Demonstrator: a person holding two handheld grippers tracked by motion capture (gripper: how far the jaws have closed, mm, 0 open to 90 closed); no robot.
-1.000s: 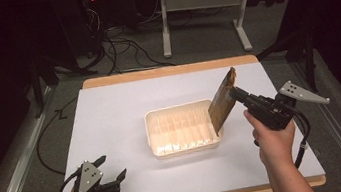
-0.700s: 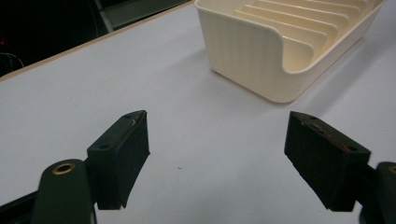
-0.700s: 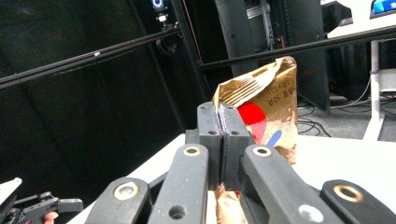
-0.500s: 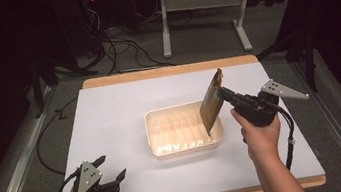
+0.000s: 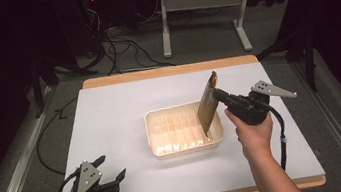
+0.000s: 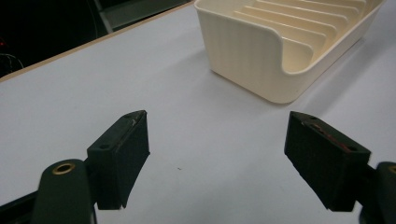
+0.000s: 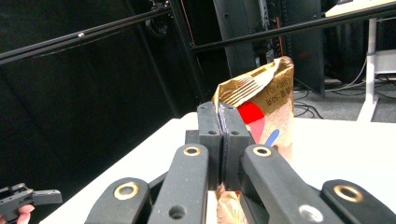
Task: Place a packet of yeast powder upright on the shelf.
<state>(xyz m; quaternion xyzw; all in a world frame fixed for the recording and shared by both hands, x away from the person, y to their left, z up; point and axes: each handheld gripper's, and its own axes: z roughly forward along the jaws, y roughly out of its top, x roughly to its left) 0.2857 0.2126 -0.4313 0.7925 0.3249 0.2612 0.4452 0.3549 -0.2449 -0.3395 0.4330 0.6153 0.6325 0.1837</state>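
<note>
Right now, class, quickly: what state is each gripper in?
Left gripper: open, holding nothing, low over the white table.
Right gripper: shut on the gold packet, held upright above the cream slotted tray.

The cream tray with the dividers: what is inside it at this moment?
The cream tray shows bare slots between upright dividers. The gold packet, clamped in the right gripper, hangs over its right end with the lower edge down among the slots; the slots behind the packet are hidden.
</note>
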